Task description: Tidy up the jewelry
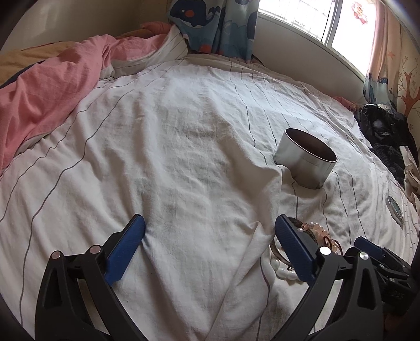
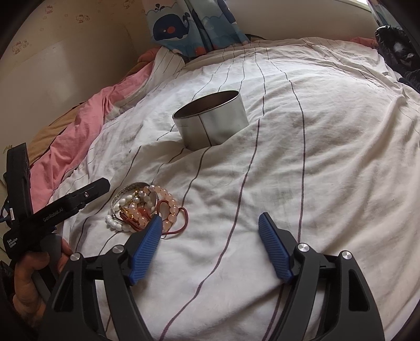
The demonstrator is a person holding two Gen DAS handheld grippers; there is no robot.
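Your left claw [image 1: 210, 244] stands wide open over the bed, its blue pads spread with only the white striped duvet [image 1: 183, 147] between them. Your right claw [image 2: 210, 246] is open too, with bare duvet between its pads and nothing gripped.

The jewelry pile [image 2: 143, 207] lies on the duvet between the two claws: pink bead bracelets, white beads, small pearls, a silver bangle and reddish elastic loops, all tangled together. In the right wrist view the pile sits just beyond and left of the right claw's left pad, which covers its near edge; whether the pad touches it cannot be told. In the left wrist view the same pile [image 1: 309, 236] is partly hidden behind the left claw's right pad.

The open round metal tin [image 2: 210, 120] stands farther away on the duvet, well apart from the pile and slightly sunk and tilted in the soft bedding. A raised fold of duvet runs between the pile and the tin. Its inside is dark and what it holds cannot be seen.

Around you: a pink blanket [image 1: 52, 86] is bunched along the left side of the bed, a whale-print curtain [image 1: 210, 23] hangs at the head, and a dark heap of clothing [image 1: 383, 131] lies at the right edge under the window. A small round object [image 1: 395, 209] rests on the duvet near that edge. Your left hand [image 2: 31, 283] shows at the lower left of the right wrist view, grasping its claw's handle.
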